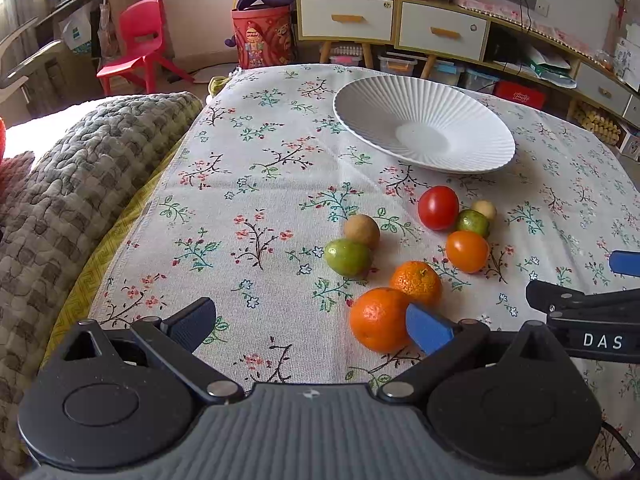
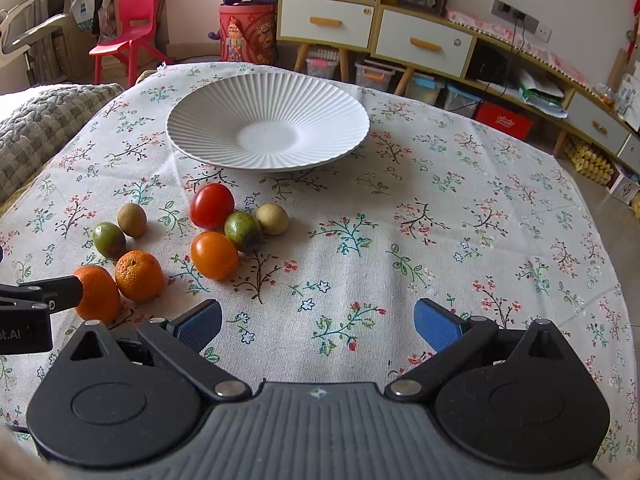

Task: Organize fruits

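Observation:
A white ribbed plate (image 1: 424, 130) (image 2: 268, 128) stands empty at the far side of the floral tablecloth. Several fruits lie in front of it: two mandarins (image 1: 378, 319) (image 2: 138, 275), a red tomato (image 1: 438, 207) (image 2: 211, 205), an orange tomato (image 1: 467, 251) (image 2: 214, 255), two green fruits (image 1: 347, 257) (image 2: 243, 231) and two small brown ones (image 1: 362, 231) (image 2: 132, 219). My left gripper (image 1: 312, 322) is open and empty, its right pad beside the nearest mandarin. My right gripper (image 2: 318, 324) is open and empty over bare cloth, to the right of the fruit.
A grey knitted blanket (image 1: 80, 184) lies along the table's left edge. Beyond the table stand a red chair (image 1: 140, 44), a red drum (image 1: 262, 36) and a cabinet with drawers (image 2: 376, 28). The right gripper's arm shows at the right of the left wrist view (image 1: 592, 316).

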